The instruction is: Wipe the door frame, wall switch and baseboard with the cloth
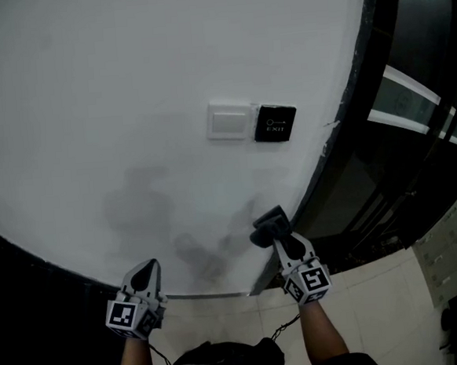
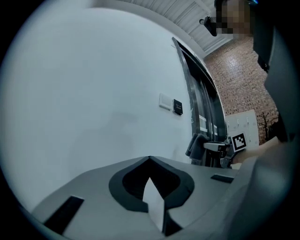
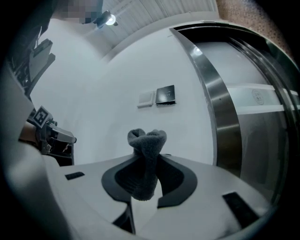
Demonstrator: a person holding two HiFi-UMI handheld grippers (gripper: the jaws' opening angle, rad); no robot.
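Observation:
A white wall switch (image 1: pixel 228 121) and a black exit button (image 1: pixel 275 124) are mounted side by side on the white wall (image 1: pixel 128 107). The metal door frame (image 1: pixel 347 90) runs along the wall's right edge. My right gripper (image 1: pixel 270 228) is shut on a folded grey cloth (image 3: pixel 146 157), held a little off the wall below the switch, left of the frame. My left gripper (image 1: pixel 144 276) is shut with nothing in it, low and to the left. In the right gripper view the switch (image 3: pixel 146 99) lies ahead, above the cloth. The dark baseboard (image 1: pixel 214 295) runs below both grippers.
Glass door panels (image 1: pixel 413 124) lie right of the frame. Pale floor tiles (image 1: pixel 379 300) spread below the wall. A brick wall (image 2: pixel 241 84) shows far off in the left gripper view. Dark shadow fills the lower left corner.

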